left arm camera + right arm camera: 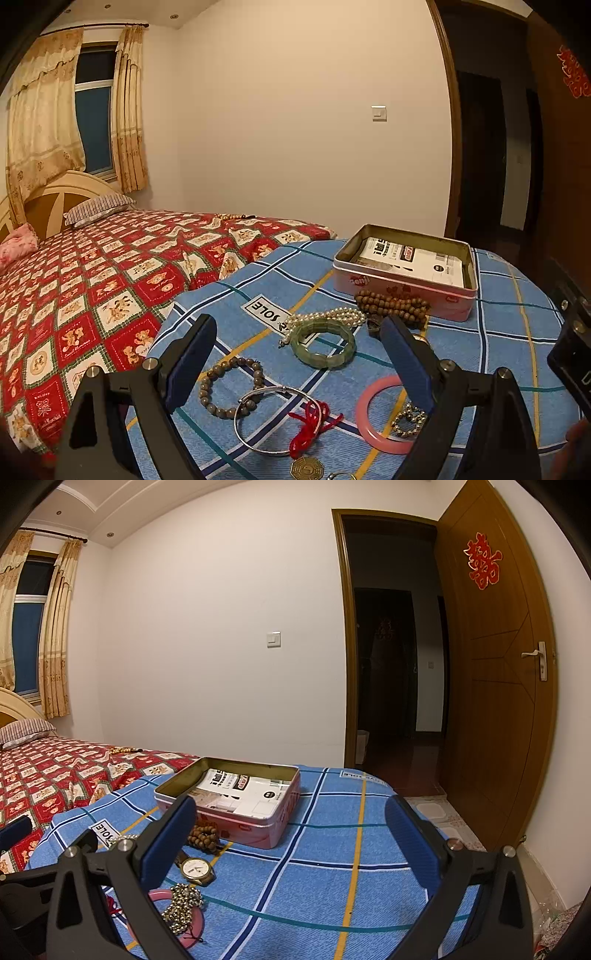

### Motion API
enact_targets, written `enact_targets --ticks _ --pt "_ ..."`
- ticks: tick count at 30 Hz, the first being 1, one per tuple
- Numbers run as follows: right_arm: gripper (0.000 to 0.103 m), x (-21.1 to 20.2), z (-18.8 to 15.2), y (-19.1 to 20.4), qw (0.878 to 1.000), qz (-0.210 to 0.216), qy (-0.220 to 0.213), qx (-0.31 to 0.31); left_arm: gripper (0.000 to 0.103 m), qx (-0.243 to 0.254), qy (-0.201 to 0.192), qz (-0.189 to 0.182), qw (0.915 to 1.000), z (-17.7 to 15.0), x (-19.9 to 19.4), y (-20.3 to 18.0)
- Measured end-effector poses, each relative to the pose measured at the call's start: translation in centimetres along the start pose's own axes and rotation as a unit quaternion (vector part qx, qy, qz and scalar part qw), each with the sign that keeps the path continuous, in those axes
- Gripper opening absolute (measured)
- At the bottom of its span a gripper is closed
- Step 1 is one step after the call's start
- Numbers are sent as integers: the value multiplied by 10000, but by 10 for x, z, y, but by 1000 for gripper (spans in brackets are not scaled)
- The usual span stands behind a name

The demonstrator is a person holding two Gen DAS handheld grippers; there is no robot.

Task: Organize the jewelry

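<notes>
1. My left gripper (299,363): jaws wide apart, empty.
2. Between its fingers: green bangle (322,344), silver bangle (275,421), bead bracelet (231,386).
3. Tin (404,271): lidless, ahead and right of it.
4. My right gripper (291,834): jaws apart, empty; watch (197,870) beside its left finger.

The tin (402,291) is glossy pink metal, dull gold inside, with printed paper (240,794) in it. The cloth (498,332) under it is woven and matt, blue-checked. The bangle (273,421) is polished silver metal, the ring (369,417) smooth glossy pink, the bracelet (323,343) green stone-like, the beads (391,304) matt wood. Fingers (168,843) carry matt blue pads.
</notes>
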State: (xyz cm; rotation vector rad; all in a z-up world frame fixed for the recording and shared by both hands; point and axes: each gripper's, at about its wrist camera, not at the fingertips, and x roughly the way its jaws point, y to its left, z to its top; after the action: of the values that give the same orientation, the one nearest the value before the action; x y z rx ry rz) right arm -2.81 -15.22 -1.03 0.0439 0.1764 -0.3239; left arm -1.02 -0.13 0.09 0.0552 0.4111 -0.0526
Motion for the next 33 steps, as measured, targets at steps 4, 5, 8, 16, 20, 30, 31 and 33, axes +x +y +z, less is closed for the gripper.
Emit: enact_targets --ticks 4,5,8,16,20,30,31,33 --pt "103 0 -1 0 10000 2 -2 3 91 -37 -150 -40 9999 0 -6 2" --pt "103 0 -1 0 10000 -1 -5 5 91 -40 -184 -57 9998 0 -7 2" --pt "103 -2 1 -2 10000 -14 -16 7 91 -42 -273 -74 9996 -1 -10 3" --pt "103 -2 1 -1 10000 -27 -35 -2 91 -48 -283 -78 9996 -1 -11 3" --pt "103 -1 1 -1 10000 -26 -34 -5 91 -44 -281 -79 9996 -1 -11 3" --pt "103 -1 1 -1 10000 -27 -38 -6 91 -54 -285 -79 9995 -1 -11 3" --pt "103 -1 1 -2 10000 -28 -40 -5 91 -54 -285 -80 9995 -1 -11 3" --pt "103 -1 1 -1 10000 -27 -41 -3 91 -52 -284 -80 9996 -1 -11 3"
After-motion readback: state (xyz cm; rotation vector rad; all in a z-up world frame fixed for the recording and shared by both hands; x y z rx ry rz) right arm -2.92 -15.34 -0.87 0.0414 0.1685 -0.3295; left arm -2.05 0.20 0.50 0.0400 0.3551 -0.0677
